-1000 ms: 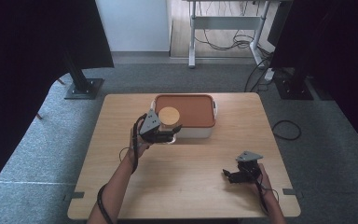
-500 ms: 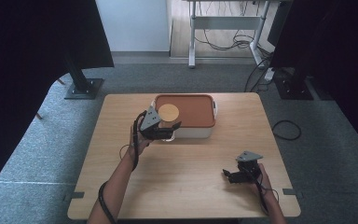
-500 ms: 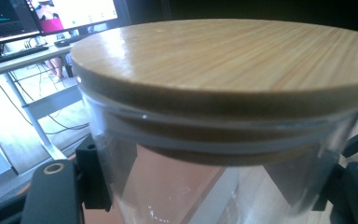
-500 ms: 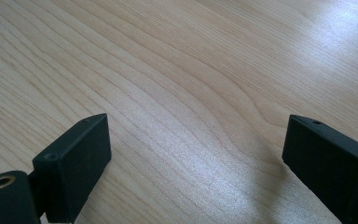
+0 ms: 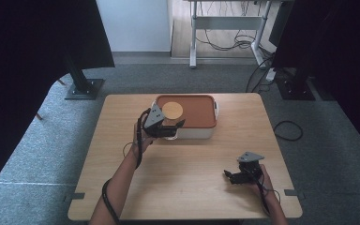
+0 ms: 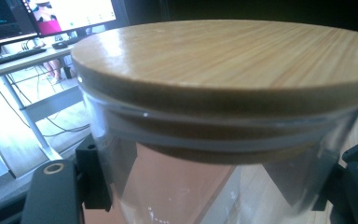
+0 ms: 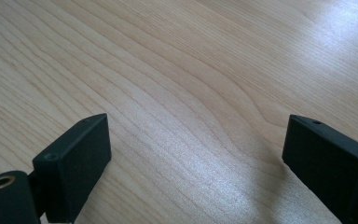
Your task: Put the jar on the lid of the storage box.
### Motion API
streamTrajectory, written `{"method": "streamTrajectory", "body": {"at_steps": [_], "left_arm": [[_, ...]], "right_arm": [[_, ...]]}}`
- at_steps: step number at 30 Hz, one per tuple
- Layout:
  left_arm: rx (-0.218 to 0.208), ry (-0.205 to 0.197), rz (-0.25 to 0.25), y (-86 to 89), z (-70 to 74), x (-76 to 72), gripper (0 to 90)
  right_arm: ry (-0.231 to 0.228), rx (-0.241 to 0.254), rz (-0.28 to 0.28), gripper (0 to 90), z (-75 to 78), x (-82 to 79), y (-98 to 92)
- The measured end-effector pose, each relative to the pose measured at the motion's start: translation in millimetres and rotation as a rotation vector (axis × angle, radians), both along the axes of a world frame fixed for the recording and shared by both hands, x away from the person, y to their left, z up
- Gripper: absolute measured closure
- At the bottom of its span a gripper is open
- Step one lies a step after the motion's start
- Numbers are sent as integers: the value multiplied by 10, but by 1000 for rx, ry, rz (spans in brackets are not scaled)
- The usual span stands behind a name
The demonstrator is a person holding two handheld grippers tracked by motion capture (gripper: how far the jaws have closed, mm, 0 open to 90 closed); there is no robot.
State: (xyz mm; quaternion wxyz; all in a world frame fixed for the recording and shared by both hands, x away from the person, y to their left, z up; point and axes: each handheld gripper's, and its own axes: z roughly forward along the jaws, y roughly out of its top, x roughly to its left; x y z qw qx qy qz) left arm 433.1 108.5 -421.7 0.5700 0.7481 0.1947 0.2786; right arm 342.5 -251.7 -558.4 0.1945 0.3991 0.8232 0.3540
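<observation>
Both forearms reach in from the near edge.
Left gripper (image 5: 174, 127) far-left, jaws clamped; right gripper (image 5: 228, 175) near-right, low, jaws spread wide.

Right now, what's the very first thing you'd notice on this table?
The glass jar with its round wooden lid, gripped by the left gripper at the white box's left end. That white box with the orange-brown top sits at the far middle of the wooden table. The right gripper waits open near the front right corner.

Glass jar's (image 6: 177, 186) base below frame edge
</observation>
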Motion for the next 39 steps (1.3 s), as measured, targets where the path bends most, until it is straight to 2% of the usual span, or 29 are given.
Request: {"method": "streamTrajectory", "body": {"at_steps": [6, 13, 22, 27, 39], "left_arm": [[16, -15, -1, -53, 39, 36, 255], [11, -13, -5, -91, 41, 114, 255], [3, -21, 29, -103, 61, 263, 255], [7, -15, 56, -93, 57, 358, 255], [8, 0, 79, -118, 35, 552, 255]], "right_arm": [[2, 1, 1, 75, 0, 1, -1], [6, 3, 1, 74, 0, 2, -8], [7, 3, -1, 73, 0, 0, -11], [7, 4, -2, 70, -1, 1, -12], [2, 1, -11, 71, 0, -25, -20]]}}
